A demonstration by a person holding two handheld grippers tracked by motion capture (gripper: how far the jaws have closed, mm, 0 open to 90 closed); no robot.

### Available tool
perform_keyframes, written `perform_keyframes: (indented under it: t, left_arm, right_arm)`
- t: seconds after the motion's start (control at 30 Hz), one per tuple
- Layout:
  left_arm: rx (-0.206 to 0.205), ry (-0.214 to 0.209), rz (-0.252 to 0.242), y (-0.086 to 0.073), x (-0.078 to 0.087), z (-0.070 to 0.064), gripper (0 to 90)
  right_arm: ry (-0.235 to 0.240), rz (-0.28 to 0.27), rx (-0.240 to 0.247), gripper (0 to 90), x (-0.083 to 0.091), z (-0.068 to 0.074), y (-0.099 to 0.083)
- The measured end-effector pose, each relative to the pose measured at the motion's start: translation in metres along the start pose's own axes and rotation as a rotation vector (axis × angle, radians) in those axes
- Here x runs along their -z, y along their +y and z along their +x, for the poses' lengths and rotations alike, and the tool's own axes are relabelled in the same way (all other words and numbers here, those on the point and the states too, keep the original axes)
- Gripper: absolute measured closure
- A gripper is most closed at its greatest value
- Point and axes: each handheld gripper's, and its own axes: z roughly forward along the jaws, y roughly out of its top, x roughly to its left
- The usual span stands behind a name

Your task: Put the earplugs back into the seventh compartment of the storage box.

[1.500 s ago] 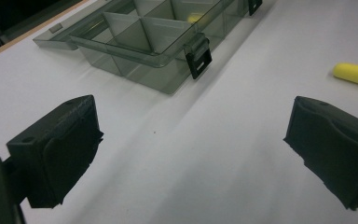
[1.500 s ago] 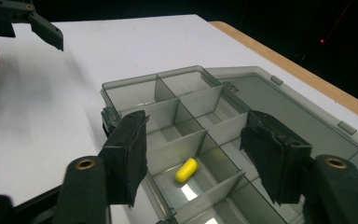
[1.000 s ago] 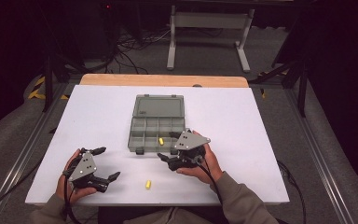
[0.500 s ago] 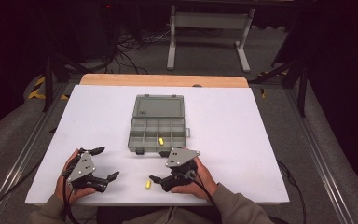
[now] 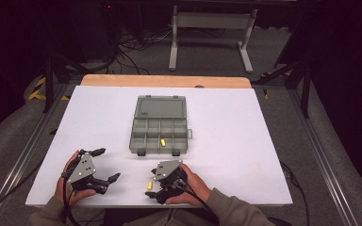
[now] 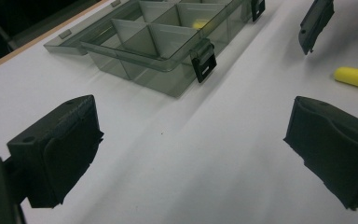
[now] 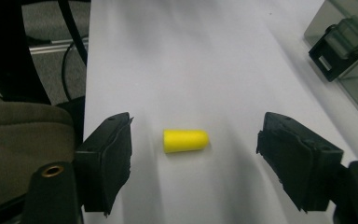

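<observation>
Item: small yellow foam earplug (image 7: 185, 140) lay on white worktop (image 5: 245, 141) between our right tool (image 7: 193, 156)'s wide-open jaws; we judged a centred, gentle squeeze best.

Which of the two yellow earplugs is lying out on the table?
The earplug on the table between the right gripper fingers, which are open; the other earplug sits inside the organizer box.

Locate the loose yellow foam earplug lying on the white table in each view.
High view: the yellow foam earplug lies near the front edge, just left of the right gripper.
Left gripper view: at the right edge.
Right gripper view: centred between the open jaws.
Shared landmark: the grey compartment box's black latch.
</observation>
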Motion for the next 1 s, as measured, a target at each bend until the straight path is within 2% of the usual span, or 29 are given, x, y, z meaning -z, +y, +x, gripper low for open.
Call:
perform_keyframes:
  t: [0.27,0.4,0.53,0.77,1.0]
  left_arm:
    - [0.001,-0.002,0.005,0.000,-0.002,0.000,3.6]
    - [-0.001,-0.004,0.009,-0.001,-0.002,0.000,3.6]
    - [-0.005,-0.009,0.016,0.000,-0.004,0.000,3.6]
    - [-0.003,-0.009,0.014,0.000,-0.004,0.000,3.6]
    - [-0.002,-0.008,0.017,-0.001,-0.003,0.000,3.6]
  right_arm:
    - [0.036,0.012,-0.005,38.8,-0.004,-0.004,0.001]
    - [0.047,0.007,0.002,51.4,-0.004,-0.004,0.001]
    - [0.071,0.003,0.040,66.9,-0.002,-0.001,0.001]
    - [0.077,0.003,0.059,70.8,-0.001,0.000,0.001]
    - [0.037,-0.037,0.064,71.1,0.009,-0.004,0.003]
